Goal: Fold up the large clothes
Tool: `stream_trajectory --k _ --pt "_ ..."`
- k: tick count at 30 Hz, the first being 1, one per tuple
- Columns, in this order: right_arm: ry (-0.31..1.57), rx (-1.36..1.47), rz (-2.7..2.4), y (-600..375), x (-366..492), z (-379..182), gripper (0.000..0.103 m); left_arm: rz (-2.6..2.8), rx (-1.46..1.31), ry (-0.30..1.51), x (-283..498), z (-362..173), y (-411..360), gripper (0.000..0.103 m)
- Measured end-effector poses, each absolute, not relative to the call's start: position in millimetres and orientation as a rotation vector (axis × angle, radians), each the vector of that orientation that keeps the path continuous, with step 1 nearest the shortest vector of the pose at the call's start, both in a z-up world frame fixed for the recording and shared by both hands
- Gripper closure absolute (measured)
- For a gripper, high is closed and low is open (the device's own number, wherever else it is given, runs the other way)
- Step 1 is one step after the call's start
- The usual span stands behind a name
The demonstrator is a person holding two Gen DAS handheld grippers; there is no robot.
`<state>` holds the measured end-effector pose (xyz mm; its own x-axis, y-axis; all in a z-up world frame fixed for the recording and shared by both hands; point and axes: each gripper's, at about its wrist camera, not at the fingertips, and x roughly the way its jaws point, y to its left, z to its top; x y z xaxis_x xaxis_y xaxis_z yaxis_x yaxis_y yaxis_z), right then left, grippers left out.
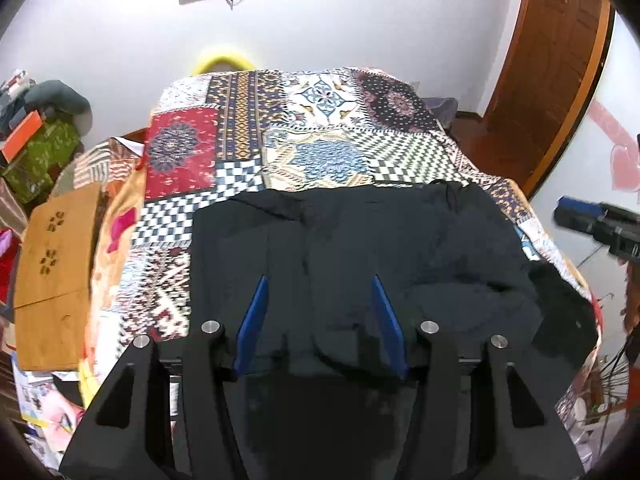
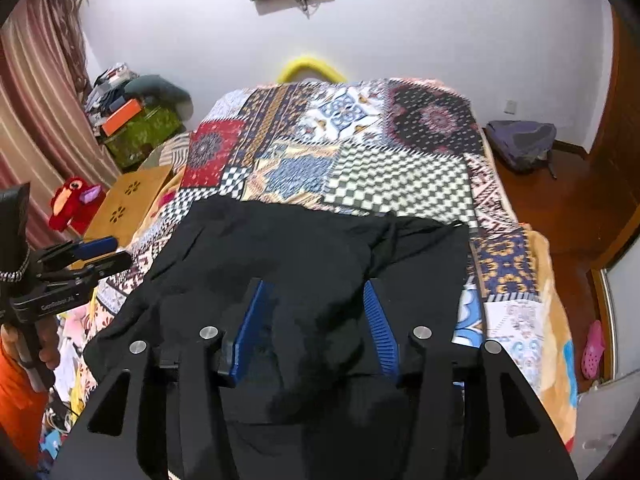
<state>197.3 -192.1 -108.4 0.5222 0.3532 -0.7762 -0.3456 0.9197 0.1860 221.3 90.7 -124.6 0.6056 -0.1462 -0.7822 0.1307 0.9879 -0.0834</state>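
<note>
A large black garment (image 1: 360,248) lies spread over the near end of a bed with a patchwork cover (image 1: 320,128); it also shows in the right wrist view (image 2: 304,264). My left gripper (image 1: 320,284) is open above the garment's near part, blue fingers (image 1: 256,312) apart, nothing between them. My right gripper (image 2: 316,292) is open over the garment's near edge, and a fold of black cloth bulges up between its blue fingers (image 2: 376,320) without being pinched. Each gripper shows in the other's view: the right one (image 1: 600,224), the left one (image 2: 76,264).
A low wooden table (image 1: 56,264) stands left of the bed, with boxes and clutter (image 1: 40,148) behind it. A red plush toy (image 2: 74,202) sits by the curtain. A backpack (image 2: 520,144) lies on the wooden floor at right. A brown door (image 1: 552,64) is at far right.
</note>
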Motion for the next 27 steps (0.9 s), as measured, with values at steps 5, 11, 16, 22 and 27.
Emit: stream_trajectory --k 5,11,16,22,27 --pt "1.023 -0.070 0.433 -169.2 197.7 -151.7 0.056 -0.196 -0.029 0.965 231.5 -157.6 68.4 0.050" --pt "1.139 -0.110 0.412 -168.3 192.1 -206.4 0.055 -0.200 0.004 1.081 237.6 -218.5 52.0 0.050" --pt "1.142 -0.117 0.407 -173.4 188.1 -206.2 0.052 -0.184 0.048 1.072 230.7 -245.7 44.6 0.048" --pt "1.119 -0.119 0.389 -180.0 184.9 -184.3 0.052 -0.160 0.075 1.074 225.9 -235.3 42.8 0.048" --pt "1.048 -0.101 0.384 -195.4 168.6 -152.5 0.052 -0.119 0.045 1.016 214.1 -200.1 59.5 0.048"
